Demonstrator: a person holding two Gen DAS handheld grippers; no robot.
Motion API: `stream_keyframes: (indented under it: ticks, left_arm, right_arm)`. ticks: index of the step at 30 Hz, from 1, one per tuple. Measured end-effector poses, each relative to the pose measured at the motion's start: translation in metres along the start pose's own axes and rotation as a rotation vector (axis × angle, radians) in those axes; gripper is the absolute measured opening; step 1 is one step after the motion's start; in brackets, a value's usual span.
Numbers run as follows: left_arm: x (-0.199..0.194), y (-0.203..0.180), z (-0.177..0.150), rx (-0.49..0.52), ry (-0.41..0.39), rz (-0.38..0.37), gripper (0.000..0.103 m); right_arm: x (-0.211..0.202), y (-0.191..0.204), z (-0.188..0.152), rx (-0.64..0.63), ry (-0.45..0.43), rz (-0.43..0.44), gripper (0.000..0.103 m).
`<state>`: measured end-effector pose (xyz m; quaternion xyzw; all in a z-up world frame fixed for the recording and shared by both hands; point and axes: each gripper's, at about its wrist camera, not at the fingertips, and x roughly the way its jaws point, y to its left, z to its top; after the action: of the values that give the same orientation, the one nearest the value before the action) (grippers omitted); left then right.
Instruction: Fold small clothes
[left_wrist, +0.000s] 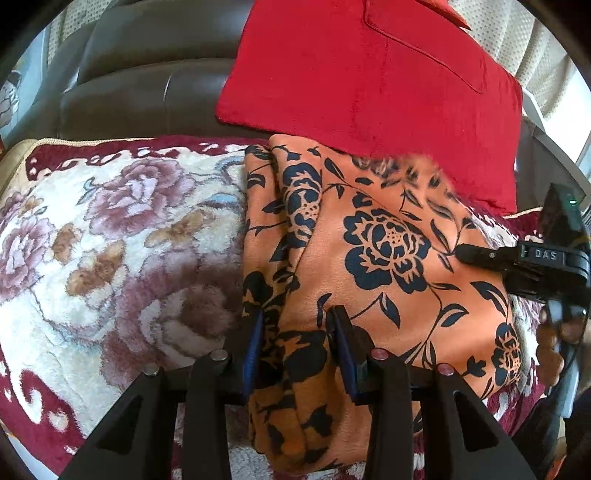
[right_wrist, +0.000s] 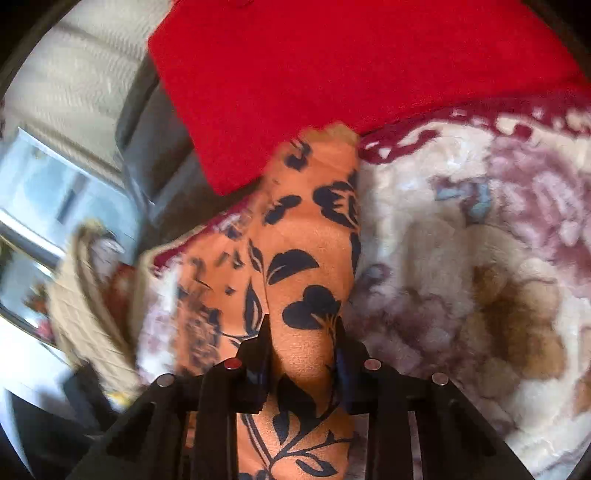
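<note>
An orange cloth with a black flower print (left_wrist: 388, 236) lies partly folded on a plush floral blanket (left_wrist: 110, 236). My left gripper (left_wrist: 297, 317) is shut on the cloth's near left fold, with fabric bunched between its blue pads (left_wrist: 255, 347). My right gripper (left_wrist: 461, 253) reaches in from the right in the left wrist view, its tip on the cloth. In the right wrist view the right gripper (right_wrist: 301, 326) is shut on a raised ridge of the same cloth (right_wrist: 306, 236). That view is blurred by motion.
A red cushion (left_wrist: 369, 74) leans on the dark leather sofa back (left_wrist: 147, 74) just behind the cloth; it also shows in the right wrist view (right_wrist: 332, 66). The blanket (right_wrist: 480, 258) spreads wide beside the cloth. A window and curtain (right_wrist: 55, 147) are at the left.
</note>
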<state>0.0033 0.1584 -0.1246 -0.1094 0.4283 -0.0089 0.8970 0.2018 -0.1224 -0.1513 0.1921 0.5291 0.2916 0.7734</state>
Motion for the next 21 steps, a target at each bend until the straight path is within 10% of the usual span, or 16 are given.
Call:
stream_keyframes:
  ticks: [3, 5, 6, 10, 13, 21]
  left_arm:
    - [0.000, 0.001, 0.000, -0.002, -0.004, 0.003, 0.039]
    - [0.000, 0.001, 0.000, -0.004, -0.003, -0.001, 0.039]
    - [0.000, 0.001, 0.000, -0.002, -0.004, 0.001, 0.039]
    - [0.000, 0.001, 0.000, -0.001, -0.005, 0.003, 0.039]
    - [-0.001, 0.002, -0.001, 0.004, -0.003, 0.002, 0.039]
    - [0.000, -0.001, -0.001, 0.012, -0.004, 0.016, 0.039]
  right_arm:
    - [-0.004, -0.005, 0.007, 0.048, 0.001, 0.056, 0.042]
    - [-0.008, 0.000, 0.016, 0.038, -0.027, 0.036, 0.078]
    - [-0.011, -0.001, 0.020, 0.038, -0.049, 0.035, 0.080]
    - [0.012, -0.004, 0.042, 0.064, -0.026, 0.039, 0.080]
    - [0.031, -0.005, 0.050, 0.117, 0.018, 0.069, 0.033]
    - [0.033, -0.004, 0.043, 0.105, -0.013, 0.026, 0.041]
